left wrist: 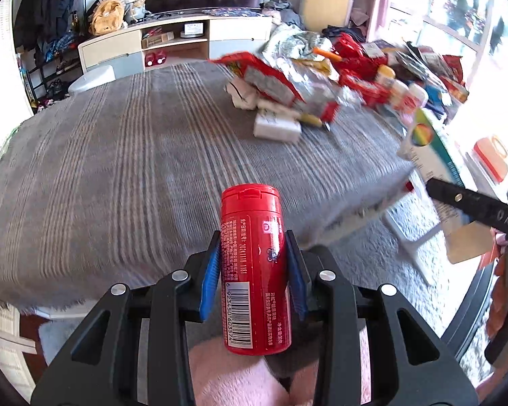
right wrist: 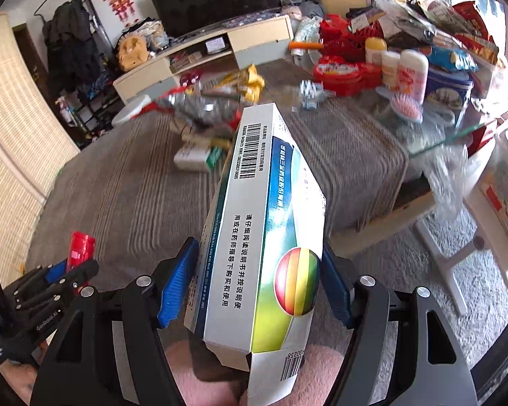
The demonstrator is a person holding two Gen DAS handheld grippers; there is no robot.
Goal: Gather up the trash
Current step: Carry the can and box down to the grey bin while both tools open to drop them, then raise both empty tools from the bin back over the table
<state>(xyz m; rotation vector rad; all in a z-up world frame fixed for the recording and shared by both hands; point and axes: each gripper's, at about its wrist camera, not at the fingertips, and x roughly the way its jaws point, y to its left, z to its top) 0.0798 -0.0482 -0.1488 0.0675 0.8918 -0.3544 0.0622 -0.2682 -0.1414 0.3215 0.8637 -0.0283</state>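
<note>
Your left gripper (left wrist: 252, 267) clamps a red gum bottle (left wrist: 254, 270) between its blue pads, above the striped grey tablecloth (left wrist: 118, 155); your right gripper (right wrist: 259, 280) grips a white medicine box (right wrist: 264, 237), wrapper pile (left wrist: 288, 77) well beyond

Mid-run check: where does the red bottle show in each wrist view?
Left wrist: red bottle bottom centre, upright, clamped between the left tongs' blue pads.
Right wrist: the same bottle at the lower left edge, small, sticking up from the left tongs.
Shared landmark: the white box lying on the grey striped cloth.
</note>
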